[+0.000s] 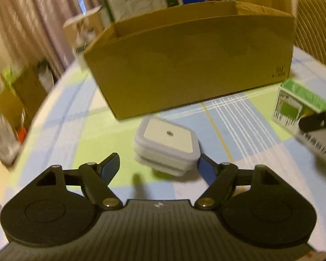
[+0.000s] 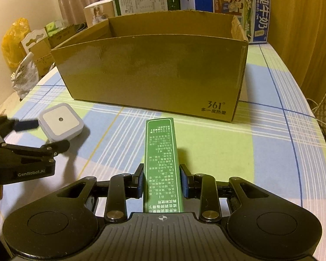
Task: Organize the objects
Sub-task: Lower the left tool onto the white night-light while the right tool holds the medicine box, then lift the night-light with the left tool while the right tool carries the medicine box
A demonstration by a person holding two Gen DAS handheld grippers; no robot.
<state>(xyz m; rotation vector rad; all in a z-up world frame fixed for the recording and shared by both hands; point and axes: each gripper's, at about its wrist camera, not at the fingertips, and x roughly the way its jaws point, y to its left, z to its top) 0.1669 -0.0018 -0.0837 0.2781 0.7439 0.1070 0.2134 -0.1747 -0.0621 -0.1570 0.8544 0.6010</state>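
While the right claw (image 2: 162,181) clamps a long green printed carton (image 2: 162,163) between its two pads, that carton points toward the open brown cardboard box (image 2: 154,76), stopping short of its front wall. Left of the carton and also in front of the box, a small white square plug-in device (image 1: 167,146) rests on the checked-cloth bench (image 2: 271,152). The left claw (image 1: 157,166) is spread wide around this device, one finger on either side.
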